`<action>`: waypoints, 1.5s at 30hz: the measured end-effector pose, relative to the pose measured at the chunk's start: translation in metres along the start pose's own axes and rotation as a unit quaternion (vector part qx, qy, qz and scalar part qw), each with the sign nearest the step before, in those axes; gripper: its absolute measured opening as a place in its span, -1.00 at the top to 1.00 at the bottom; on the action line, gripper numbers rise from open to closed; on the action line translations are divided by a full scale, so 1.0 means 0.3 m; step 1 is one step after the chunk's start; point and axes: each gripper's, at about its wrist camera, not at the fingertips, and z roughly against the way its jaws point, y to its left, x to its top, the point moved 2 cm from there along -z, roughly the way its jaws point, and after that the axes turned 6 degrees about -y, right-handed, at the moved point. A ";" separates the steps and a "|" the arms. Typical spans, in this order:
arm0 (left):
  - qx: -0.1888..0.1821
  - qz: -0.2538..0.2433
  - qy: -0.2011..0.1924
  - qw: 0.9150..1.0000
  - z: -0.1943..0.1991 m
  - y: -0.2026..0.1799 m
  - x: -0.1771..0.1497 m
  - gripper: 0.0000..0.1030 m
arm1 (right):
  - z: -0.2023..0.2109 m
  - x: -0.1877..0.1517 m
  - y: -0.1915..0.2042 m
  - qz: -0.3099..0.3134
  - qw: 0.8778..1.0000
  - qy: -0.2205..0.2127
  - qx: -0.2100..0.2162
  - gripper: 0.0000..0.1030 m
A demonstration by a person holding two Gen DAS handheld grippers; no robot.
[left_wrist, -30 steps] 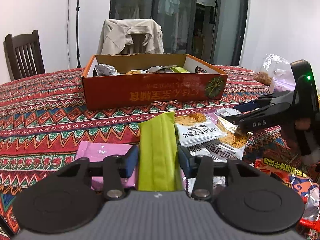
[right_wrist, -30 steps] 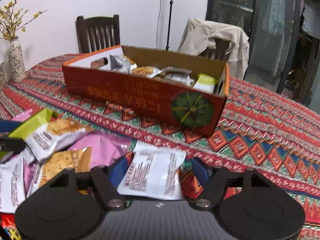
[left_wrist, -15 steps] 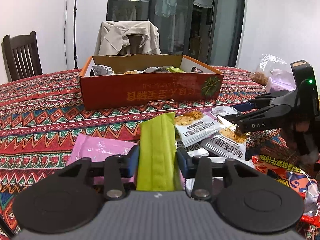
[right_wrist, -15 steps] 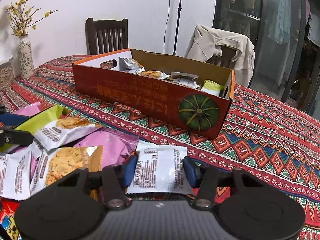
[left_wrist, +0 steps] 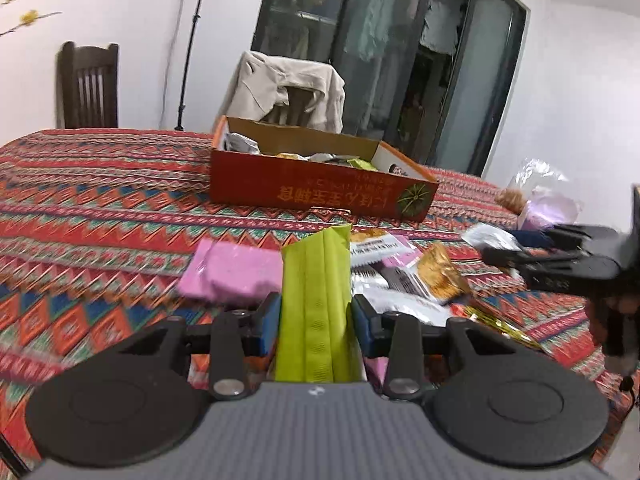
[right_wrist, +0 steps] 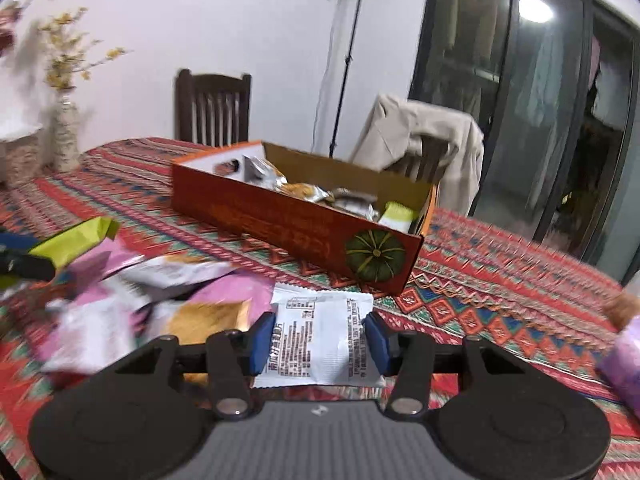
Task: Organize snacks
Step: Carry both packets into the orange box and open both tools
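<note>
My left gripper [left_wrist: 316,324] is shut on a long green snack packet [left_wrist: 316,300] and holds it above the table. My right gripper [right_wrist: 318,344] is shut on a white snack packet [right_wrist: 320,340], lifted off the cloth; it also shows at the right of the left wrist view [left_wrist: 560,260]. The orange cardboard box [left_wrist: 320,192] with several snacks in it stands ahead on the table; it shows in the right wrist view too [right_wrist: 288,228]. Loose packets, pink [left_wrist: 232,276], white and gold [left_wrist: 436,276], lie between me and the box.
The table carries a red patterned cloth [left_wrist: 100,208]. A clear bag of snacks [left_wrist: 536,196] sits at the right. A vase of flowers [right_wrist: 66,136] stands at the table's far left. Chairs, one draped with a jacket [left_wrist: 288,88], stand behind the box.
Both grippers have risen with their packets and the views have tilted. The right gripper has closed onto the white packet and lifted it; the box looks farther away.
</note>
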 end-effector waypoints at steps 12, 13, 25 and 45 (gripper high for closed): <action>0.006 -0.032 -0.015 0.999 0.184 -0.048 0.008 0.24 | 0.395 -0.079 0.113 0.015 1.000 -0.025 0.003 0.06; 0.004 -0.034 -0.018 0.999 0.192 -0.049 0.015 0.24 | 0.405 -0.077 0.115 0.014 1.000 -0.028 0.004 0.06; 0.041 -0.069 -0.051 0.995 0.008 0.024 0.384 0.24 | 0.335 0.143 0.027 -0.010 0.997 -0.067 0.042 0.06; 0.113 -0.115 0.069 0.985 -0.943 0.142 0.543 0.27 | -0.739 0.421 -0.141 -0.047 0.995 0.091 -0.007 0.06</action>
